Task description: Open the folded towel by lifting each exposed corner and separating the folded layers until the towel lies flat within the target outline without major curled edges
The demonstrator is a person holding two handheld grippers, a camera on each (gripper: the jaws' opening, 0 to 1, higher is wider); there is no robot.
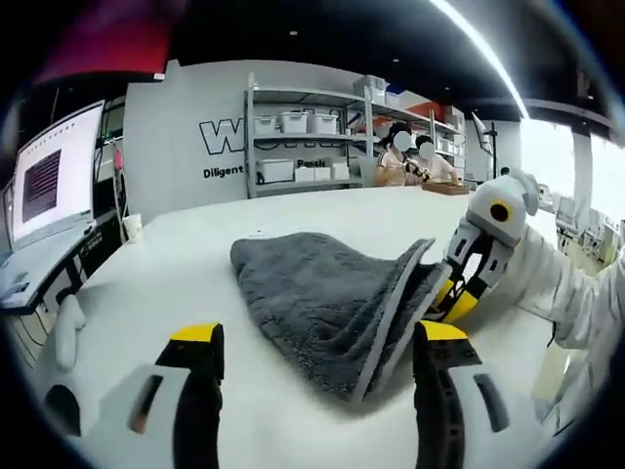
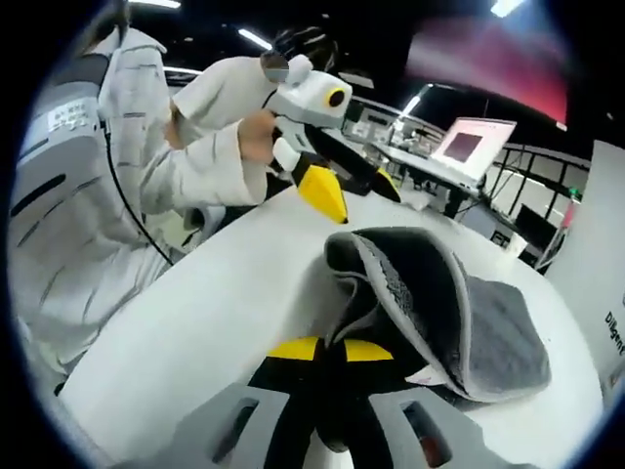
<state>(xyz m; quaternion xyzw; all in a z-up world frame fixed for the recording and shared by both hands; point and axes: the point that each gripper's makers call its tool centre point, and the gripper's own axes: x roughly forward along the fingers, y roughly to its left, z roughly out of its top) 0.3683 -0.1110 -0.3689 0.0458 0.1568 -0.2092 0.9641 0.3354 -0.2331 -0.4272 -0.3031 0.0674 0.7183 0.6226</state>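
The dark grey plush towel with a paler grey stitched hem [image 1: 312,293] lies on the white counter [image 1: 176,283], still mostly folded: in the left gripper view its far half rests flat while the near-right edge is raised into a peaked flap, and the layers under that flap have begun to part. The right gripper [image 1: 444,298], white-bodied with yellow-tipped black fingers, has its fingers pressed together on that lifted edge; in the right gripper view the same gripper [image 2: 330,350] shows its yellow tips closed with dark cloth between them and the hem [image 2: 395,278] curling up and over just ahead. The left gripper [image 1: 320,347] hovers just short of the towel's near edge with its fingers spread wide and nothing between them; seen from the right gripper view it [image 2: 337,191] is held above the counter beyond the towel, apart from the cloth, by a person in a pale sleeve [image 2: 195,176]. No target outline can be made out on the counter. Judging from this, the task is at an early stage: one corner is lifted, the fold is only partly opened, and the remaining layers, the other corners and the final flattening of curled edges all look left to do.
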